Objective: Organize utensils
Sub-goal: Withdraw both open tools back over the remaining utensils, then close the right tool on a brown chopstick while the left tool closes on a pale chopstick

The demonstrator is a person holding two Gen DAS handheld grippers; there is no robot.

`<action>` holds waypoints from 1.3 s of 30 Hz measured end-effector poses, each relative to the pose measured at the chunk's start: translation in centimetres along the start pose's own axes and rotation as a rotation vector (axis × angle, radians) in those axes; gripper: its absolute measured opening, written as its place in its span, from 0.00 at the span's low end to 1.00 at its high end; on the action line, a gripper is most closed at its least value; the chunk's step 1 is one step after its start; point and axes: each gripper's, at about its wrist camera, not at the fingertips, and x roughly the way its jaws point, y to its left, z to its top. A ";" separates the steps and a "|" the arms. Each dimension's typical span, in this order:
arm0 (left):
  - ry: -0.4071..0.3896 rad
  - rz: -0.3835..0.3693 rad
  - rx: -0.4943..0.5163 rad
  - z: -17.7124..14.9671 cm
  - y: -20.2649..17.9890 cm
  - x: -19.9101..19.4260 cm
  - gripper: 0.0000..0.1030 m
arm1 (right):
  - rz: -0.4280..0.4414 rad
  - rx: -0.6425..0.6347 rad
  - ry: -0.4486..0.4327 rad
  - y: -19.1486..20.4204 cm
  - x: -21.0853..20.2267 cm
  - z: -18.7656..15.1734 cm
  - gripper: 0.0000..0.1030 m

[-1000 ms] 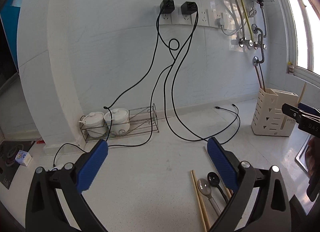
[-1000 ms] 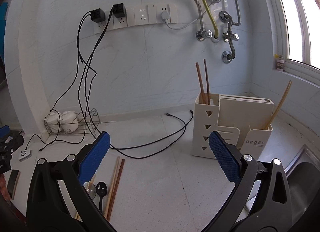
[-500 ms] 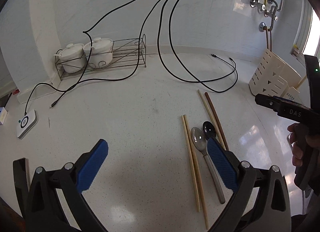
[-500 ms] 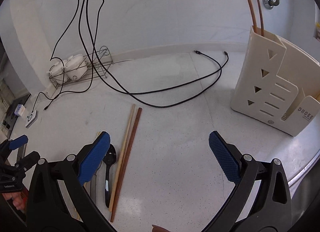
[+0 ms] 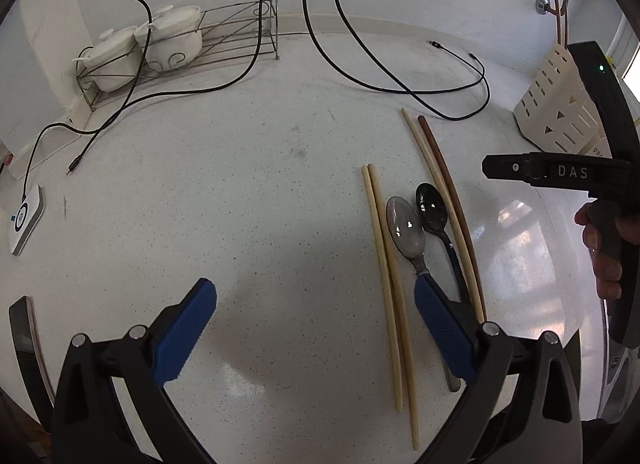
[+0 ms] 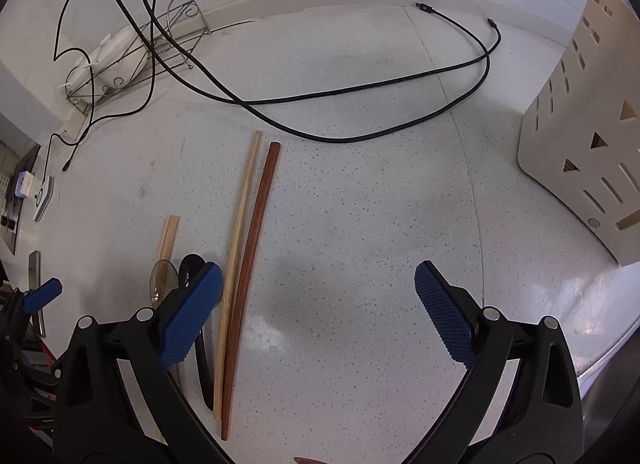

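Note:
Several utensils lie side by side on the white counter: a pale chopstick pair (image 5: 386, 284), a silver spoon (image 5: 405, 230), a black spoon (image 5: 432, 208), and a tan chopstick (image 6: 240, 224) beside a brown chopstick (image 6: 256, 248). My left gripper (image 5: 314, 292) is open and points down; its right finger covers the silver spoon's handle. My right gripper (image 6: 318, 276) is wide, its jaws closing slightly over bare counter just right of the brown chopstick. A cream utensil holder (image 6: 580, 144) stands at the right with two chopsticks in it.
Black cables (image 6: 360, 92) loop across the counter behind the utensils. A wire rack with white pots (image 5: 160, 44) stands at the back left. A white puck device (image 5: 26, 220) and a dark phone (image 5: 24, 336) lie left. A sink edge (image 6: 608, 364) borders the right.
Both grippers have tipped from facing the wall to facing down and have sunk toward the counter. The utensils now look larger and closer. The right jaws are a little narrower.

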 end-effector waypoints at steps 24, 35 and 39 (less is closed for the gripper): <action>0.204 0.068 0.078 1.5 -0.9 5.0 0.94 | -0.070 -0.013 0.152 0.8 3.2 4.8 0.68; 0.242 0.077 0.088 2.1 -1.4 6.2 0.94 | -0.069 -0.020 0.169 1.2 3.8 5.7 0.63; 0.270 0.045 0.062 2.5 -1.1 6.7 0.89 | -0.081 -0.038 0.194 1.5 4.4 6.0 0.55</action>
